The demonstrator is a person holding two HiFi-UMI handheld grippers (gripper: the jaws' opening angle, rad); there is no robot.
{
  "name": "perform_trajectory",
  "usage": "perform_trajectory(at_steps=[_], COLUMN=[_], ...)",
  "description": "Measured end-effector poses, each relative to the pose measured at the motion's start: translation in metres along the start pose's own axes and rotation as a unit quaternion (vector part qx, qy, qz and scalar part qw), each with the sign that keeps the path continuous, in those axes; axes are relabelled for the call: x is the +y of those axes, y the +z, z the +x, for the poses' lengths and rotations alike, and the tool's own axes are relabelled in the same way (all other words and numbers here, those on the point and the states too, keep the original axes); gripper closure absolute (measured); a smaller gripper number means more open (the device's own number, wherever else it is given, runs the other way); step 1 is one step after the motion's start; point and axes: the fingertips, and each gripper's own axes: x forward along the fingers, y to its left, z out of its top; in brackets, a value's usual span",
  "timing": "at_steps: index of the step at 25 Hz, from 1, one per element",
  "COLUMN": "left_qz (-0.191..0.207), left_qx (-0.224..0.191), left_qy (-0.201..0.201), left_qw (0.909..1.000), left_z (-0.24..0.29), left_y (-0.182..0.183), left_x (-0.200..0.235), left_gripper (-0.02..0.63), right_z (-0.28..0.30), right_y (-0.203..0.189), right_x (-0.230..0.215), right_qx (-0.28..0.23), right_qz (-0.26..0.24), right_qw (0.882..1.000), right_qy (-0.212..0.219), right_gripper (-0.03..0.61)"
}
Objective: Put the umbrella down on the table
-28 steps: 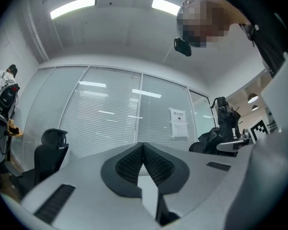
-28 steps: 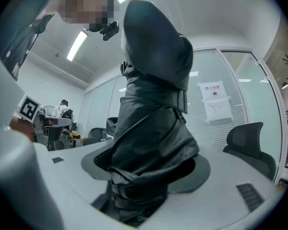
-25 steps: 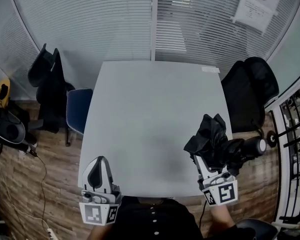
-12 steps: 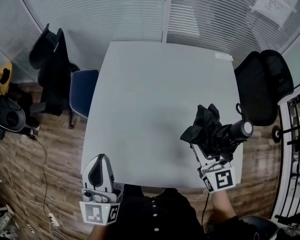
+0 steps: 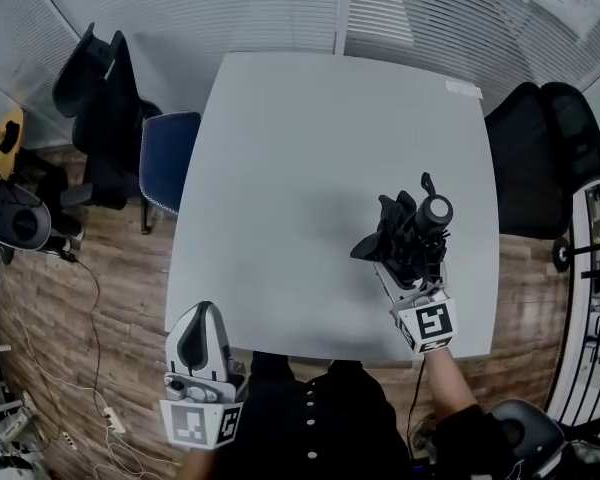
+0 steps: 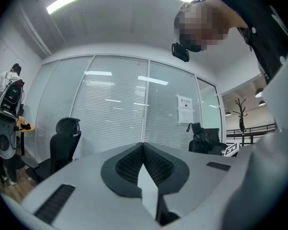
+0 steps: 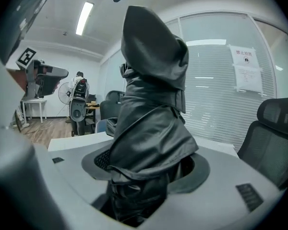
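Observation:
A black folded umbrella (image 5: 400, 240) is held over the right part of the white table (image 5: 300, 148), and its round handle end (image 5: 435, 211) faces up toward the head camera. My right gripper (image 5: 405, 265) is shut on it. In the right gripper view the crumpled black fabric of the umbrella (image 7: 153, 104) fills the space between the jaws of the right gripper (image 7: 149, 166) and rises above them. My left gripper (image 5: 202, 316) hangs at the table's near left corner. Its pads meet at the tips of the left gripper (image 6: 143, 145) with nothing between them.
Black office chairs stand at the back left (image 5: 95, 118) and at the right (image 5: 545, 148), and a blue chair (image 5: 165, 158) is by the table's left edge. Bags and cables (image 5: 15, 223) lie on the wood floor at the left. A small label (image 5: 463, 88) is at the table's far right corner.
My right gripper has brought the umbrella down and inward from the table's right edge. The umbrella has turned, so its handle now points up. The left gripper has barely shifted.

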Motion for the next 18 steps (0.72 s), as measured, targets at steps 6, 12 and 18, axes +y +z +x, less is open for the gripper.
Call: perform_trajectory(at_steps=[6,12,18], left_qz=[-0.007,-0.012,-0.019], left_qx=[0.017,0.026,0.032], left_qy=[-0.001,-0.001,-0.001], left_qw=[0.9998,0.9996,0.9993], left_z=[0.002,0.007,0.009], left_y=[-0.012,-0.020,-0.025], left_x=[0.003,0.003,0.004], left_gripper=[0.600,0.600,0.600], right_z=[0.028,0.053,0.069], right_y=[-0.030,-0.051,-0.080], right_x=[0.009,0.012,0.015], right_qx=[0.041,0.087,0.133], right_qz=[0.006,-0.023,-0.062], right_qw=[0.999,0.995,0.987], right_qy=[0.022,0.044,0.059], right_gripper=[0.279,0.281,0.281])
